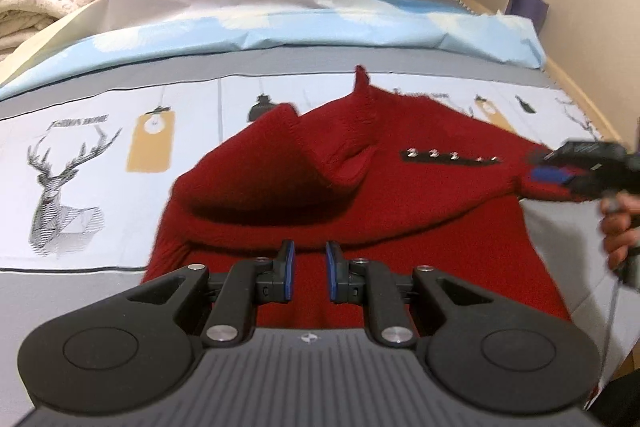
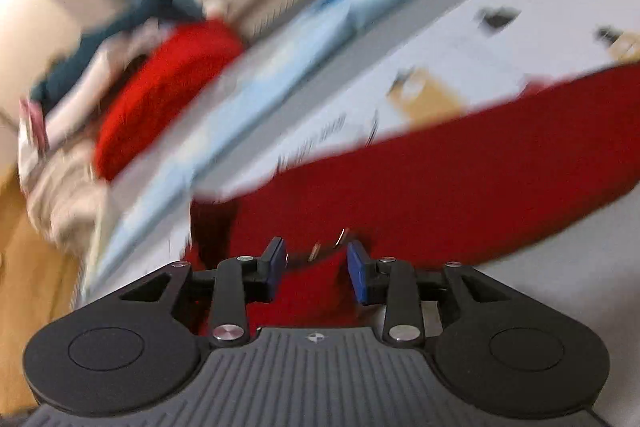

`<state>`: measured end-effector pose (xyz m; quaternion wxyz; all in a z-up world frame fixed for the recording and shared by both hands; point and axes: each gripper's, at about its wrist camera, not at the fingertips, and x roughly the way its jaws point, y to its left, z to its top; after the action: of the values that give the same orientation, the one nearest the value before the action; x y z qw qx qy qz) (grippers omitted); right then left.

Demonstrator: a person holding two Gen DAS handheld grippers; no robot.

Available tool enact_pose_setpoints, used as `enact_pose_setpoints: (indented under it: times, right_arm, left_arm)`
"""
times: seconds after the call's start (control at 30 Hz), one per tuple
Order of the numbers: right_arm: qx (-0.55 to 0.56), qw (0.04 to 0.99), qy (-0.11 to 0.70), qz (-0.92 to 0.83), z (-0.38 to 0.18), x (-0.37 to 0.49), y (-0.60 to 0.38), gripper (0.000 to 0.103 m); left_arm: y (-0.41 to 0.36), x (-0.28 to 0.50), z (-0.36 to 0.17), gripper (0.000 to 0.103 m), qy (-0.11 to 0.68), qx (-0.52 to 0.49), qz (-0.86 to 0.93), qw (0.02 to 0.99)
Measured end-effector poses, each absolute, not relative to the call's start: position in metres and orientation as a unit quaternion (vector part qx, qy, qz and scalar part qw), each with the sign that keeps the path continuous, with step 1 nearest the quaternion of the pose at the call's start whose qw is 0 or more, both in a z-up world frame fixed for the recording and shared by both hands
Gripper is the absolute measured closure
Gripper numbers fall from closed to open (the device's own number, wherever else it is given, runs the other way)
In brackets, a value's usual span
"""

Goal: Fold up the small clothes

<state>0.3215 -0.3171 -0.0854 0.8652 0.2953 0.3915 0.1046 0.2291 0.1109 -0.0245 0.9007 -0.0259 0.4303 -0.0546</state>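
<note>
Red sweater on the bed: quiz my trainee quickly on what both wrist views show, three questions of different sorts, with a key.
1. True or false: the sweater lies on a bed cover printed with a deer.
2. What runs along the sweater's shoulder? A) a row of shiny studs B) a zip C) a patch pocket
3. Short answer: in the left wrist view, which gripper is at the sweater's sleeve near the right edge?

Key: 1 true; 2 A; 3 the right gripper.
</note>
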Motion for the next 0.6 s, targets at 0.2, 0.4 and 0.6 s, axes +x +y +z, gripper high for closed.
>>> enact_pose_setpoints:
  times: [0.2, 0.4, 0.6]
  right_arm:
    - [0.245, 0.858, 0.446, 0.068, -0.114, 0.334, -0.283, 0.083]
    - [0.182, 0.908, 0.338, 0.164, -0.061, 0.318, -0.247, 0.095]
    - [0.313, 0.827, 0.236, 0.403, -0.01, 0.29, -0.228, 0.095]
  left_arm:
    - [0.084, 0.241, -0.032, 0.086, 0.419, -0.023, -0.091, 0.903]
    - [0.049, 0.247, -0.026, 0.048, 0.389, -0.029, -0.143, 0.909]
    - [0.019, 0.251, -0.015, 0.038, 0.333, -0.027, -0.155, 0.93]
